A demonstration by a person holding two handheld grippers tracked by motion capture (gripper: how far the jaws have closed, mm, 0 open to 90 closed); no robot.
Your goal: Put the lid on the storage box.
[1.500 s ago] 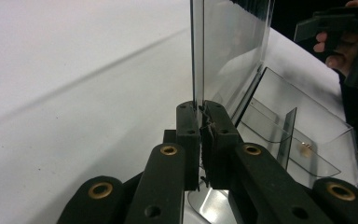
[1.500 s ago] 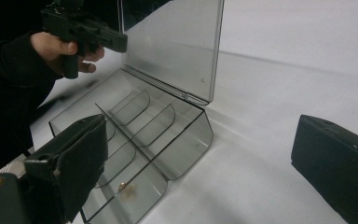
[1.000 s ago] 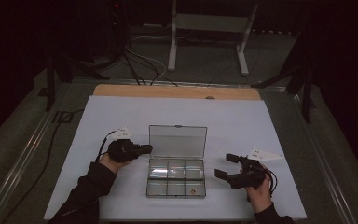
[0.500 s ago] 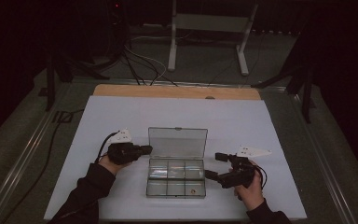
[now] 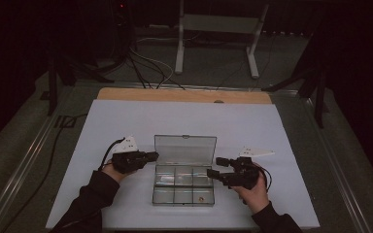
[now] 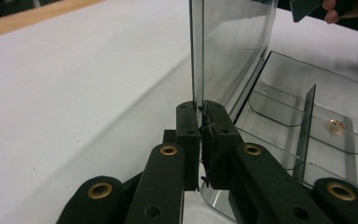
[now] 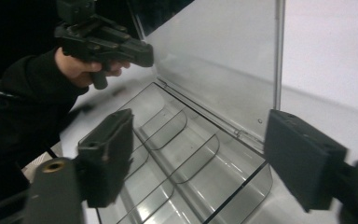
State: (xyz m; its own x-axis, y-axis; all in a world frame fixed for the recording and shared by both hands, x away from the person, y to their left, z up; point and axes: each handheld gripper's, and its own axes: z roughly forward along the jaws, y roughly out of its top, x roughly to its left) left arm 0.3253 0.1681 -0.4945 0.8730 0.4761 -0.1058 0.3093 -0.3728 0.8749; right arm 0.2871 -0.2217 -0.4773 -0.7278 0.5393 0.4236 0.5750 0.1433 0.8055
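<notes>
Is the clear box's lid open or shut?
Open: the lid stands upright behind the compartments, its edge pinched by the left gripper.

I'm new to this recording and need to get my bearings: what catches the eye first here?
A clear compartment box sits mid-table with its lid standing upright. The left gripper is clamped on the lid's edge, while the right gripper hovers open at the box's right side. A small coppery item lies in one compartment.

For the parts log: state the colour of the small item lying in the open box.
Coppery gold; the small item shows best in the left gripper view, in a compartment of the clear box.
</notes>
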